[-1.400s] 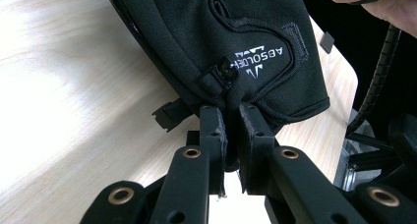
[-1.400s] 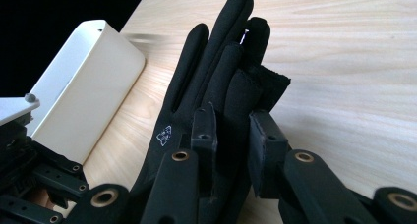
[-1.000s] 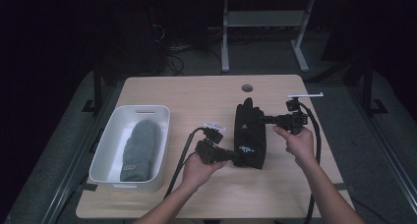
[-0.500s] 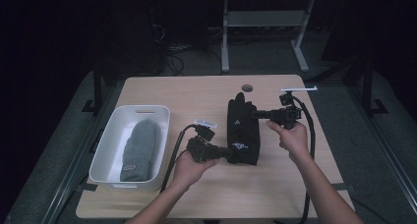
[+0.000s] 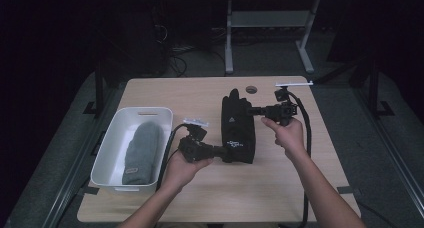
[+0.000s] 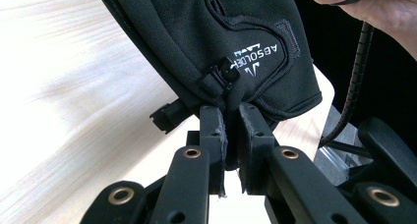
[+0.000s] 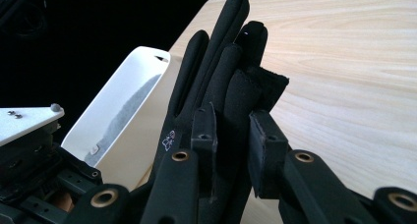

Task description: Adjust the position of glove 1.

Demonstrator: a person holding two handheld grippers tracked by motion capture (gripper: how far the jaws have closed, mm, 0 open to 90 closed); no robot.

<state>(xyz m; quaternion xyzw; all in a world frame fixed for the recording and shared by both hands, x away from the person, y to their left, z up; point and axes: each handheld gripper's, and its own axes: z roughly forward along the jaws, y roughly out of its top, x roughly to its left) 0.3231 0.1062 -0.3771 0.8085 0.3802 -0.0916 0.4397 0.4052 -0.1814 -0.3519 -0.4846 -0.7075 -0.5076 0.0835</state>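
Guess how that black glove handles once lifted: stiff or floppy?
Probably floppy: the black glove is soft fabric, pinched at cuff and fingers by the left hand-held gripper and right hand-held gripper. Likely light. The matte cloth looks unlikely to slip.

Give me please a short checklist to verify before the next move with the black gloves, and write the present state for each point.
1. Left gripper shut on the cuff of the black gloves: ok, the jaws pinch the cuff edge.
2. Right gripper shut on the finger end: ok, the pads clamp the fingers.
3. Both gloves of the pair caught in each grip: cannot tell.
4. Gloves lifted free of the table: cannot tell.
5. Room in the white bin: ok, the grey hat leaves bare floor along its left wall.
6. Cable of the right gripper clear of the gloves: ok.
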